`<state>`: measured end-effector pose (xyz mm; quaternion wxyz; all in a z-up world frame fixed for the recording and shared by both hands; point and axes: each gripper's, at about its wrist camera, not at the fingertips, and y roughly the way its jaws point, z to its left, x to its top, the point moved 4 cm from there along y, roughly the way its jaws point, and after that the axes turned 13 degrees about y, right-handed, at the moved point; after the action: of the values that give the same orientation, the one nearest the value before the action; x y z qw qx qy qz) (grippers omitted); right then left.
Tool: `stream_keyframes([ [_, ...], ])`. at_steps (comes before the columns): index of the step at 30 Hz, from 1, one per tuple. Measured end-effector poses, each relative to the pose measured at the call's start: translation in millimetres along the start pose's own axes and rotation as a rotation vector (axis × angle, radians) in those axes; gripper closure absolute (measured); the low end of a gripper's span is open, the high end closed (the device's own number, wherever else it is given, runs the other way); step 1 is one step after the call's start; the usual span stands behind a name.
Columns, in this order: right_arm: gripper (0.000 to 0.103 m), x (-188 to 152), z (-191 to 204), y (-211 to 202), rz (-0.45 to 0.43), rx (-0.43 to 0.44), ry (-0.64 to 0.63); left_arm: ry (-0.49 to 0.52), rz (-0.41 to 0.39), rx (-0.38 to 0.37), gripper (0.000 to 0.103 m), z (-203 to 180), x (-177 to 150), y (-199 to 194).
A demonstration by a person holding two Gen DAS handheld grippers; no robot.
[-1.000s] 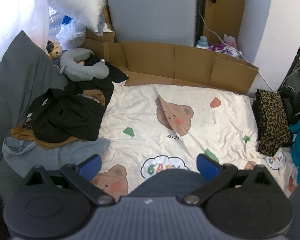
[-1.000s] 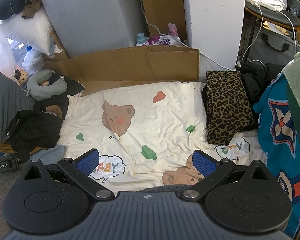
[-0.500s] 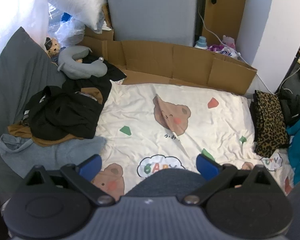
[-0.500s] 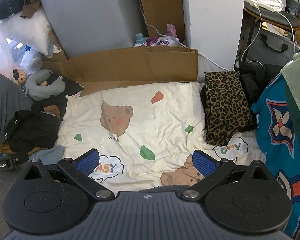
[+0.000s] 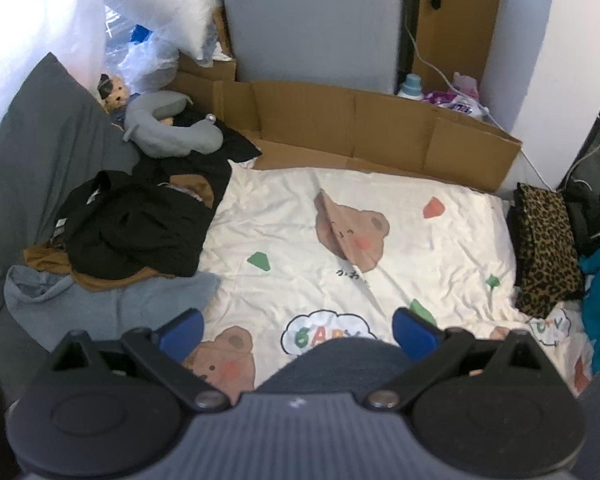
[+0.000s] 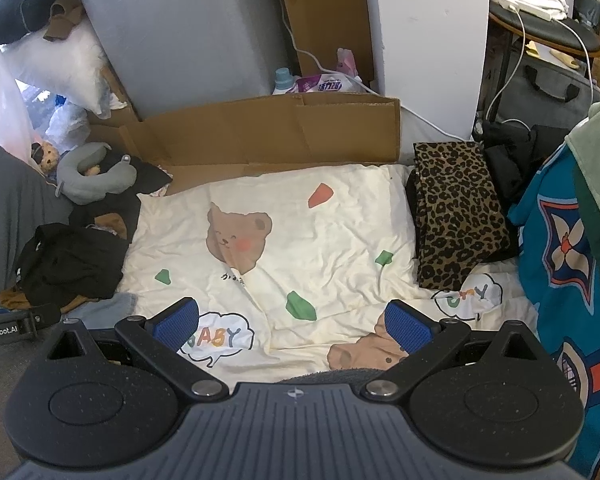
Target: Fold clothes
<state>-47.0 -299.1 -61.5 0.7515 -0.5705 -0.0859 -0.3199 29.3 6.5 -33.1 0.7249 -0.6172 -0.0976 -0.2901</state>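
A heap of unfolded clothes lies at the left of the bed: a black garment [image 5: 140, 224] [image 6: 72, 264] on top of a brown one [image 5: 112, 278] and a grey-blue one [image 5: 112, 304]. A folded leopard-print garment [image 5: 546, 248] [image 6: 456, 216] rests at the right edge of the cream bear-print sheet [image 5: 380, 208] [image 6: 320, 248]. My left gripper [image 5: 298, 330] hovers open over the sheet's near edge, holding nothing. My right gripper [image 6: 294, 324] is open too, also empty, above the sheet's front. Part of the left gripper's body [image 6: 16, 322] shows at the far left of the right wrist view.
A grey neck pillow [image 5: 168, 132] and a small teddy bear [image 5: 114, 90] sit at the back left beside a dark grey pillow [image 5: 40, 152]. Flattened cardboard [image 5: 360, 128] lines the far edge. A teal patterned fabric [image 6: 564, 264] hangs at the right. A dark knee [image 5: 340, 360] is below the left gripper.
The left wrist view has drifted slightly, so the clothes heap and sheet sit a little lower and leftward. Both grippers stayed open and empty.
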Motion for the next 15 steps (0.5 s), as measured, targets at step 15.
stream_keyframes([
  [15, 0.001, 0.7, -1.1, -1.2, -0.005, 0.007, 0.016, 0.017, -0.023, 0.0, 0.001, -0.4, -1.7, -3.3],
])
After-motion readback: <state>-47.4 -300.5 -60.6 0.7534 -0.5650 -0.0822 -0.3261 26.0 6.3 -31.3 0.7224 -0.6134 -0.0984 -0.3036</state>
